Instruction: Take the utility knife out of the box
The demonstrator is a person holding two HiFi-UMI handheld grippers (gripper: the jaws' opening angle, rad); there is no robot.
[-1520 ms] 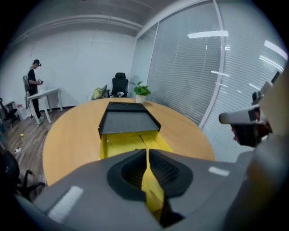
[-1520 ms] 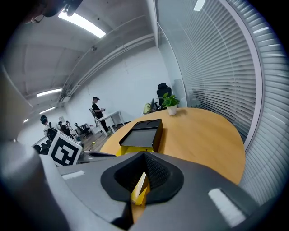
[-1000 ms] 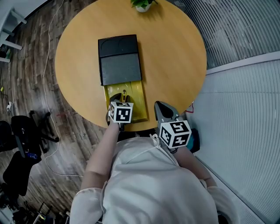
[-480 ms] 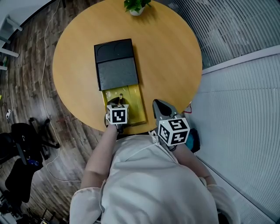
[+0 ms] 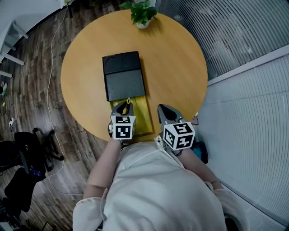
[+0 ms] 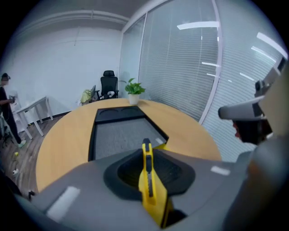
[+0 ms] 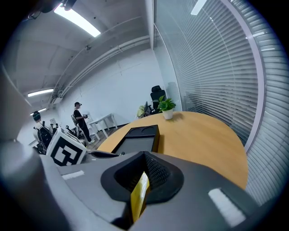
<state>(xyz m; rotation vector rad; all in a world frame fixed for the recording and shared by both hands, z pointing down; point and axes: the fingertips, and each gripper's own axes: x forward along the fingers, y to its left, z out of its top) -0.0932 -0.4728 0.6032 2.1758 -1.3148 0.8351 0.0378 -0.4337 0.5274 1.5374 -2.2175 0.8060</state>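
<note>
A black box (image 5: 123,74) lies on the round wooden table (image 5: 176,67), and its yellow inner tray (image 5: 144,115) is slid out toward me. My left gripper (image 5: 123,107) hangs over that tray, shut on the yellow utility knife (image 5: 128,103). In the left gripper view the knife (image 6: 146,173) stands on edge between the jaws, its black slider on top and its tip pointing at the box (image 6: 122,131). My right gripper (image 5: 166,110) hovers at the table's near edge, right of the tray. Its jaws are together, with a thin yellow strip (image 7: 141,191) in the slit between them.
A potted plant (image 5: 141,13) stands at the table's far edge. Black office chairs (image 5: 22,149) and cables sit on the wood floor to the left. A wall of blinds (image 5: 253,90) runs along the right. People stand far off in the right gripper view.
My left gripper closed on the knife in the yellow tray and lifted it clear of the tray. The right gripper shifted only slightly.
</note>
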